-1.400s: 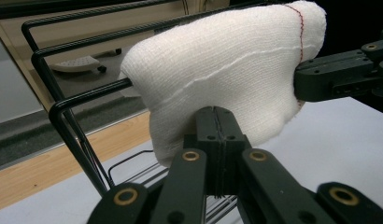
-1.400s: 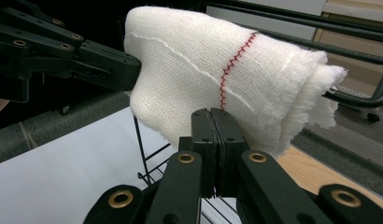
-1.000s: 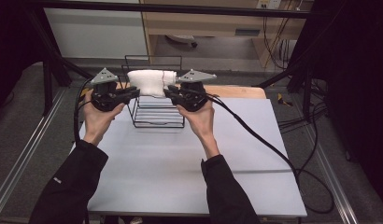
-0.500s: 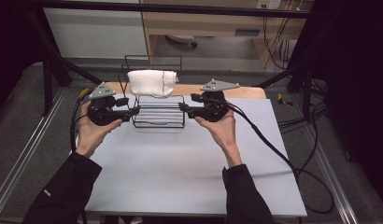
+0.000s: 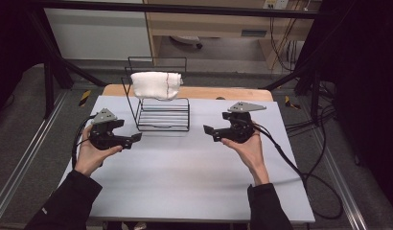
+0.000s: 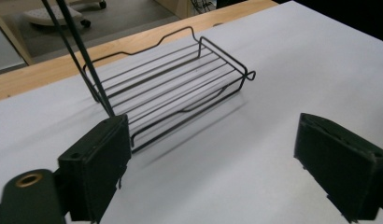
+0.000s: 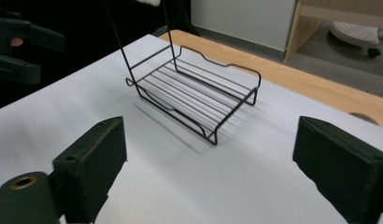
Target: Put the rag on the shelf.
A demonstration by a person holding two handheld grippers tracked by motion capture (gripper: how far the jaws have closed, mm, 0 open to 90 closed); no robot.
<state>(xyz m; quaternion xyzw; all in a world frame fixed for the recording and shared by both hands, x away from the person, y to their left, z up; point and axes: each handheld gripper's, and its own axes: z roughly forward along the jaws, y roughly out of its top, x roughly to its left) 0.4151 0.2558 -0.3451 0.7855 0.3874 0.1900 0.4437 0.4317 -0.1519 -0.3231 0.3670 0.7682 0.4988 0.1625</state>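
towel on the rack, both tools apart

a white towel [image 5: 155, 85] hangs folded over the top bar of a black wire rack [image 5: 163, 115] that stands at the far middle of the white tabletop [image 5: 194, 182]. the left tool [image 5: 132, 139] sits low over the tabletop to the left of the rack, the right tool [image 5: 209, 130] to its right – each held in a hand, each well apart from the towel. both point inward toward the rack's base. the jaws of both have just been opening and now stand wide, with nothing between them – in the left gripper view and the right gripper view bare tabletop and the rack's slatted base show in the gap.
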